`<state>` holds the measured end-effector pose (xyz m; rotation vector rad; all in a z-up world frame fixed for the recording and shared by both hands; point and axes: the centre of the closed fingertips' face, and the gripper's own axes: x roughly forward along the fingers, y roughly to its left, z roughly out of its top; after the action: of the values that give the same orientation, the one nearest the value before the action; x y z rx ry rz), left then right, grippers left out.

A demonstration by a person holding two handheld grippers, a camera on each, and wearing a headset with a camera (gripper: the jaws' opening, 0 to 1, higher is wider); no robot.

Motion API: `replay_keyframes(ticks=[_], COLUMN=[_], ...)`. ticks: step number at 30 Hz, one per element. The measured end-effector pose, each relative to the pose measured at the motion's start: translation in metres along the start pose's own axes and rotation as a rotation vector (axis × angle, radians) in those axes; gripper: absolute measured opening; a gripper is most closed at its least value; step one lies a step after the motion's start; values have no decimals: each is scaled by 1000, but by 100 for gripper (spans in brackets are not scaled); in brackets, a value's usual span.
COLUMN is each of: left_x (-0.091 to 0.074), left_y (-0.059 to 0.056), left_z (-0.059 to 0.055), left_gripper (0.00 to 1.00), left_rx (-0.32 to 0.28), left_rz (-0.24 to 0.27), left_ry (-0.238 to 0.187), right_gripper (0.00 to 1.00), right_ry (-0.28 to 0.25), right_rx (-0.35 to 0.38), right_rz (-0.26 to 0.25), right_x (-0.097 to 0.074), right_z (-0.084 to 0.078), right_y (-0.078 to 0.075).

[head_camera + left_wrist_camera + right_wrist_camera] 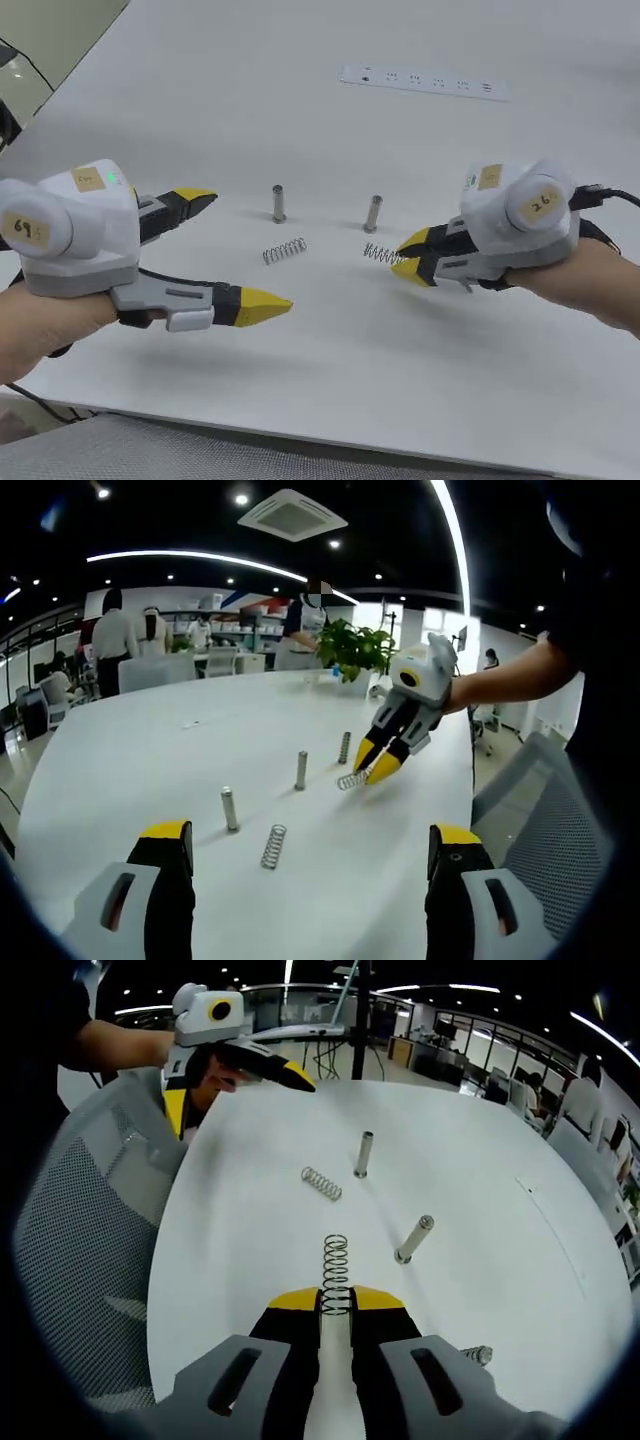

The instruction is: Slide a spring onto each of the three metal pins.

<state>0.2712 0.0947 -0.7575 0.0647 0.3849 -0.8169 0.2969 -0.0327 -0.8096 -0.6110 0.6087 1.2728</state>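
White counter [330, 390], matte top, carries the parts. Three metal pins stand upright on it in a row, seen well in the left gripper view: the first pin [230, 808], the second pin [301, 770] and the third pin [344, 747], each one bare, w/o a spring on it.

The right gripper [408, 256] has its yellow tips pressed together on one end of the held spring [380, 253]. In the right gripper view the coil sticks straight fwd from between the tips. In the head view its free end points to the left and it is just beside the second pin, on the person's side. I cannot tell if this end touches the counter.

The left gripper [232, 250] is spread wide, with nothing between its jaws. It hovers over the near left part of the counter, apart from the pins.

The loose spring [284, 251] lies flat on the counter near the first pin, approx. between the two grippers.

A white power strip [425, 82] lies at the far side, well apart from the rest.
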Motion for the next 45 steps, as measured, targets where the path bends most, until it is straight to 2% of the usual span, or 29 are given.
replay_keyframes(ticks=[8, 20, 28, 37, 45], left_x=[12, 30, 40, 50, 57], left_y=[-16, -40, -55, -64, -72], left_z=[1, 3, 4, 7, 11], left_gripper=[90, 82, 67, 42, 30], left_rx=[2, 38, 65, 90, 95], left_rz=[-55, -158, -242, -325, -361], left_ry=[7, 34, 55, 67, 63], right_gripper=[8, 8, 8, 8, 8], right_ry=[5, -17, -29, -51, -68], right_rx=[-32, -76, -97, -126, -154], right_rz=[21, 57, 78, 96, 110], right_x=[-9, -14, -16, -20, -23], right_z=[-3, 8, 15, 22, 29], right_y=[11, 25, 33, 35, 38])
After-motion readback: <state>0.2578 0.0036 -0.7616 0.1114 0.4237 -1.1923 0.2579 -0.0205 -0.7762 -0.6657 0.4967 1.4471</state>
